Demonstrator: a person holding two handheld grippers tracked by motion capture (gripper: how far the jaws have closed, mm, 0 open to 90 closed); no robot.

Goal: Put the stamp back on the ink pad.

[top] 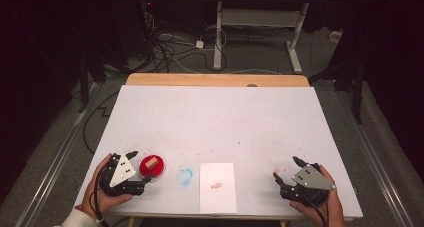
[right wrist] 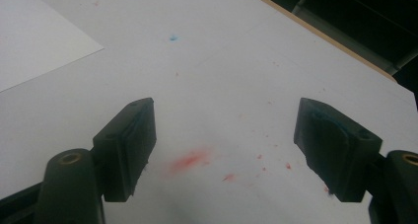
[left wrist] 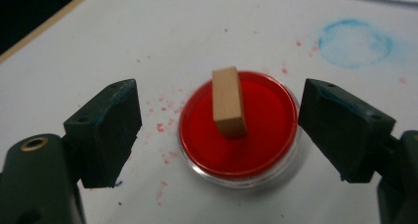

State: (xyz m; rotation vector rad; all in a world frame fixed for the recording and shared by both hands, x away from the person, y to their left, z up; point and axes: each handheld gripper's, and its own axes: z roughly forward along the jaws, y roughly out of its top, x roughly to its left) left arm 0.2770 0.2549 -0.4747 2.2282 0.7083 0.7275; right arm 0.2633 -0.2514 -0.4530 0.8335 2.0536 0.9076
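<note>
A small wooden block point(top: 150, 163) point(left wrist: 228, 102) stands in a round red ink dish point(top: 152, 166) point(left wrist: 241, 130) near the table's front left. My left gripper point(top: 137, 166) point(left wrist: 219, 135) is open, its jaws on either side of the dish and apart from both it and the block. A white paper sheet point(top: 218, 187) point(right wrist: 37, 39) with a small red mark lies at the front centre. At the front right, my right gripper point(top: 286, 168) point(right wrist: 224, 150) is open over bare table, holding nothing.
A blue ring stain point(top: 184, 176) point(left wrist: 355, 43) lies between dish and paper. Red specks point(right wrist: 190, 161) dot the white table cover point(top: 215, 122). The wooden table edge point(top: 215, 80) runs along the far side; beyond it are cables and desk legs on the floor.
</note>
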